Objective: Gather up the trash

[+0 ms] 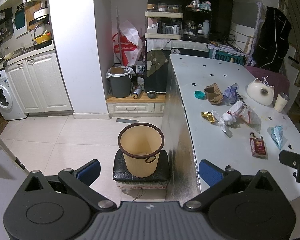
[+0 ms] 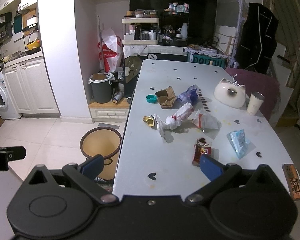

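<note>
The left hand-held gripper hangs with its blue pads spread wide and nothing between them, lined up over the round tan plastic wastebasket with a dark brown rim. That bin sits on a small black stool hard against the side of the pale grey counter with black heart marks, probably raised so that scraps have only a short drop.

The right hand-held gripper is likewise spread and empty, hovering above the counter's near edge. Nearest it lies a crushed red cigarette packet, the likely first pick. Beyond are a light blue plastic wrapper, crumpled white paper, a gold foil wrapper, a torn brown cardboard box and a teal bottle cap, all still uncollected.
</note>
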